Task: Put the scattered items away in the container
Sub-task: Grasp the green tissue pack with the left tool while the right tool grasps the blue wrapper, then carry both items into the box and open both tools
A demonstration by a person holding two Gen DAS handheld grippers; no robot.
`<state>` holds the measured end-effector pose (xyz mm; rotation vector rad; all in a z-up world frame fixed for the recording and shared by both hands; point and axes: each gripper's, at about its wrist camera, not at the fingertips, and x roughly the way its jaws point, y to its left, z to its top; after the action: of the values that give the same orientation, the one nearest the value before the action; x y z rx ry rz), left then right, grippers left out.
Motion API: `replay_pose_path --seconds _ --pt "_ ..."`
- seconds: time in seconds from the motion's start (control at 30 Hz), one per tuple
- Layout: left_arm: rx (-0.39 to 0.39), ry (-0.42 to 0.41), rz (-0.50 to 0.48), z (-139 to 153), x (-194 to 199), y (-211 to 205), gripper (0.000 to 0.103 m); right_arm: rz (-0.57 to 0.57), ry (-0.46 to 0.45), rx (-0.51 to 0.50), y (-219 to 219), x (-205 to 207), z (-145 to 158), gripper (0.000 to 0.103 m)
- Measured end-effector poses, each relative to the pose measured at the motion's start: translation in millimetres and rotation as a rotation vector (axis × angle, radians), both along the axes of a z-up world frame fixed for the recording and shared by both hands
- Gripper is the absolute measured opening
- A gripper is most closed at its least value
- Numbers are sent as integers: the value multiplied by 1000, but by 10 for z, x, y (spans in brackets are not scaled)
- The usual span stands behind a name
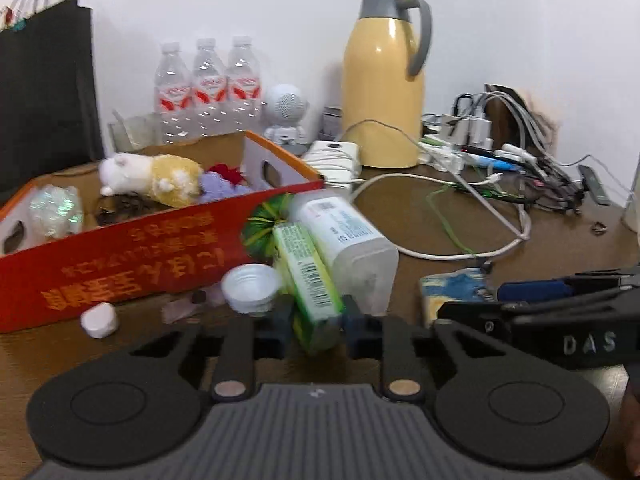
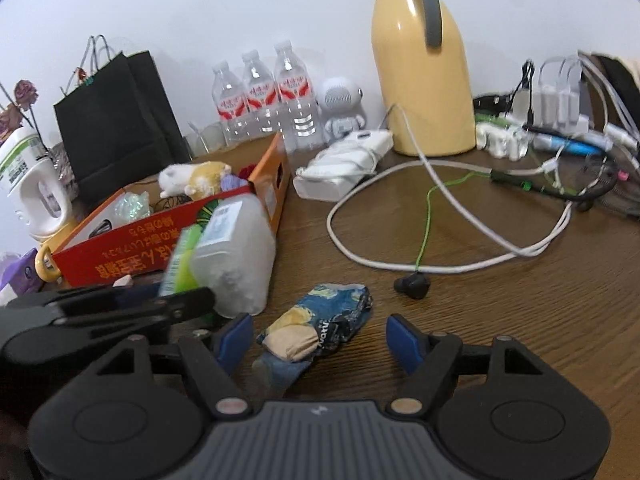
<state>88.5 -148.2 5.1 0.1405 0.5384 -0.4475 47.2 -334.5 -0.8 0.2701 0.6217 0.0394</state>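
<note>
Clamped between the left gripper [image 1: 316, 320] fingers, a green carton [image 1: 308, 272], taken at its near end, probably for lifting into the red box [image 1: 132, 264] at ten o'clock, where a plush toy [image 1: 156, 178] already lies. Spread wide, holding nothing, the right gripper [image 2: 320, 344] straddling a folded blue sock [image 2: 320, 324] on the table [image 2: 500, 300], seemingly lined up to pinch it. Beside the carton at one o'clock, a clear plastic bottle [image 1: 352, 244] lying against the box corner.
</note>
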Motion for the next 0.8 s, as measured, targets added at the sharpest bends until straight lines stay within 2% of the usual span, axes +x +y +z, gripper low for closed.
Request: replay_pose_path --seconds 0.1,0.17,0.27,0.4,0.5,0.63,0.8 --pt "-17 22 30 34 -53 102 16 8 18 24 1 72 -21 48" --pt "-43 22 43 83 -158 189 16 21 19 5 47 86 -25 19" --pt "-45 -22 78 192 -431 331 16 34 10 -38 147 41 -20 13" --pt "-26 -105 146 268 -820 495 16 58 -44 -77 295 -143 80 10" --pt "-11 -114 196 248 -1047 605 16 98 -67 -56 442 -367 129 10" --pt "-33 -129 225 270 -1359 751 16 161 -95 -37 705 -687 185 10" --pt "-38 -177 240 330 -1699 874 16 217 -187 -74 1042 -1073 293 10"
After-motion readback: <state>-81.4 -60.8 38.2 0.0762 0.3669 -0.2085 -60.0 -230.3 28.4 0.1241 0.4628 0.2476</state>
